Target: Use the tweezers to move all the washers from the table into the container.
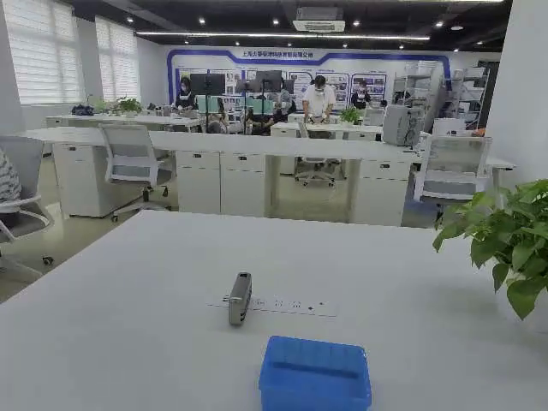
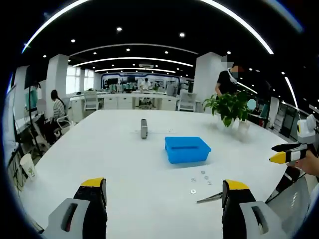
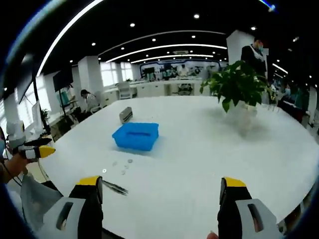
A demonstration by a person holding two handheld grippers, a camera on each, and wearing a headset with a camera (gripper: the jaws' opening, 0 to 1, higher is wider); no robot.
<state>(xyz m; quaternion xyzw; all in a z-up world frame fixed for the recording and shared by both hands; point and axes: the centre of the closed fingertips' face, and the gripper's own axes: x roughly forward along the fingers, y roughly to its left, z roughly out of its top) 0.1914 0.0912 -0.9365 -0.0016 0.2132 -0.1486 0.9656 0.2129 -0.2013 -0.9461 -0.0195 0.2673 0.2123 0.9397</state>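
The left gripper (image 2: pixel 164 188) hangs over the near edge of the table (image 2: pixel 124 164), its yellow-tipped jaws spread wide with nothing between them. The right gripper (image 3: pixel 160 186) is held the same way further along that edge, jaws wide apart and bare. Each one shows at the side of the other's view, held up in a hand just off the table's edge.

The blue container (image 2: pixel 187 149) stands a little way in from the near edge, open side up. The washers (image 2: pixel 193 191) lie loose on the table between the container and the near edge, close together and clear of the container. They are tiny, perhaps five of them. The tweezers (image 2: pixel 209 198) lie flat right at the near edge, just beside the washers, and neither gripper touches them.

Further in, past the container, a grey block (image 1: pixel 240 298) stands by a strip of sockets (image 1: pixel 282 304) set in the tabletop. A plant (image 1: pixel 505 231) sits at the right edge. Beyond the far edge are desks (image 1: pixel 223 145) with people (image 1: pixel 319 98) at them.
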